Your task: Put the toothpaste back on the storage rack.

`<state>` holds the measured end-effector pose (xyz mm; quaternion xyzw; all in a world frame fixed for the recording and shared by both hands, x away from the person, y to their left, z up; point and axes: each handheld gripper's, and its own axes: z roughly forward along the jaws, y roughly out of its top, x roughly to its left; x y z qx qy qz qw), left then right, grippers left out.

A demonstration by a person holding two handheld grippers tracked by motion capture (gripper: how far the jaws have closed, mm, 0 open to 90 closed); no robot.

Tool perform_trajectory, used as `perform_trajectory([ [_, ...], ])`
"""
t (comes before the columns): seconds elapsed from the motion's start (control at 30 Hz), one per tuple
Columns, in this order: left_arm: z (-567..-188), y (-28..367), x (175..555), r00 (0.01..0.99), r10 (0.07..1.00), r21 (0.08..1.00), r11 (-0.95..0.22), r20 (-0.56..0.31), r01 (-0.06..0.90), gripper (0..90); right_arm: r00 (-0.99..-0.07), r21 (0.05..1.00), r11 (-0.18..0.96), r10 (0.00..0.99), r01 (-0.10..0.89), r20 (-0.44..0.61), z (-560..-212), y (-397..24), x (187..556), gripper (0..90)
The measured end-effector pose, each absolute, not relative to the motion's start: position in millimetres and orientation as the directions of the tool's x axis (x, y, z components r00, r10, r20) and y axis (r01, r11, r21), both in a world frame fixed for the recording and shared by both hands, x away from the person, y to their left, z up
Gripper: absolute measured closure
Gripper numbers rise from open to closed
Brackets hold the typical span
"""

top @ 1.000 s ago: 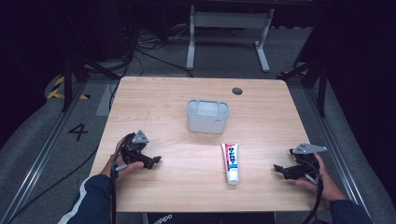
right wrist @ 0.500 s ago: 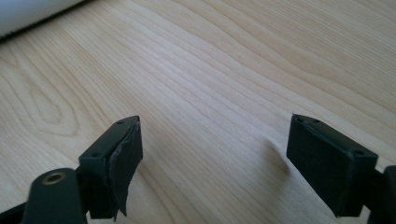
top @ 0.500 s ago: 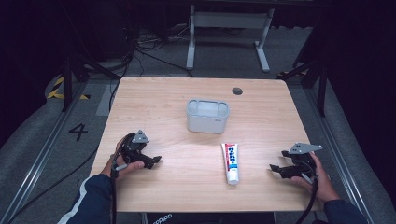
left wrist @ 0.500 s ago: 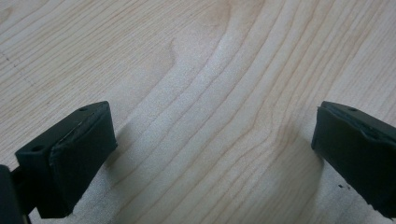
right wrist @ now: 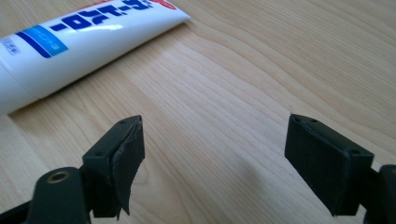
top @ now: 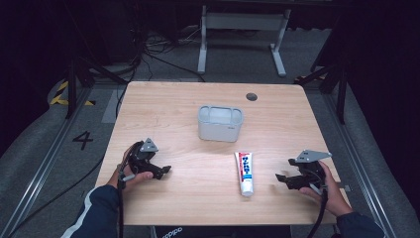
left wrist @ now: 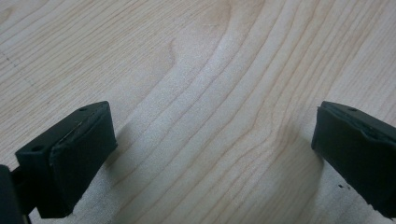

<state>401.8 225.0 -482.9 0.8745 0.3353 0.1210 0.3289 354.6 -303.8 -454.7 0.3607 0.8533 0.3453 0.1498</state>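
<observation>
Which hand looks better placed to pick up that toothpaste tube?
The right. The right gripper sits just beside the toothpaste tube, jaws open and pointing toward it. The left gripper rests farther away across the table.

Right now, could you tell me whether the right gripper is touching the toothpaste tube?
Apart. In the right gripper view, bare table lies between the right gripper and the toothpaste tube.
</observation>
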Motion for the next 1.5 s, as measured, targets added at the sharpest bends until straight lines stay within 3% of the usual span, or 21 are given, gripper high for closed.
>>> perform_trajectory([
  [0.97,-483.5,224.6,401.7,0.743,0.669,0.662,-0.553,-0.008,0.506,0.0,-0.758,0.712,0.557,0.650,0.427,-0.054,-435.2,-218.0,360.4,23.1],
  [1.5,-483.1,224.8,401.8,0.744,0.668,0.659,-0.556,-0.008,0.507,0.0,-0.747,0.677,0.570,0.664,0.465,-0.047,-443.7,-186.8,370.5,20.8],
])
